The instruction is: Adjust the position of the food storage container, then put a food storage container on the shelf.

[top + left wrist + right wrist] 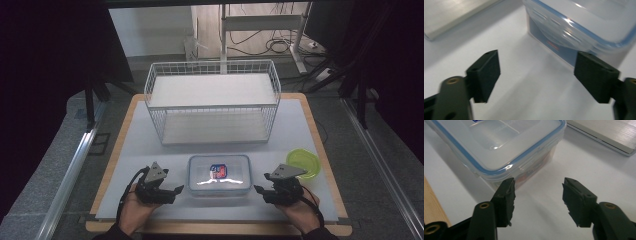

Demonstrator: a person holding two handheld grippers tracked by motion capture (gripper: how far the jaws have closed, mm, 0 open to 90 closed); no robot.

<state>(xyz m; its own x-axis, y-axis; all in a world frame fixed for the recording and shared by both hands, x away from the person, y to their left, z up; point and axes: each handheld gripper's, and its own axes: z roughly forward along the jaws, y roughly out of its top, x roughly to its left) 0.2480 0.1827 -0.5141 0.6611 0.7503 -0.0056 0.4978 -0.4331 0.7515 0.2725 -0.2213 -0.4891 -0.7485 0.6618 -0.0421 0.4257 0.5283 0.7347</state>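
Observation:
A clear plastic food box (219, 174) with a blue-rimmed lid and a red and blue label lies on the white mat near the front edge. My left gripper (179, 190) sits just left of the box, jaws apart, with nothing between them. In the left gripper view the box (584, 22) lies ahead and to the right of the gripper (537, 77). My right gripper (257, 190) sits just right of the box, also open with nothing in it. In the right gripper view the box (499, 145) lies ahead and to the left of the gripper (538, 195).
A white wire basket rack (212, 102) with two shelves stands at the back of the mat. A lime green bowl (303, 162) sits at the right, behind my right gripper. The wooden table edge (220, 229) runs along the front.

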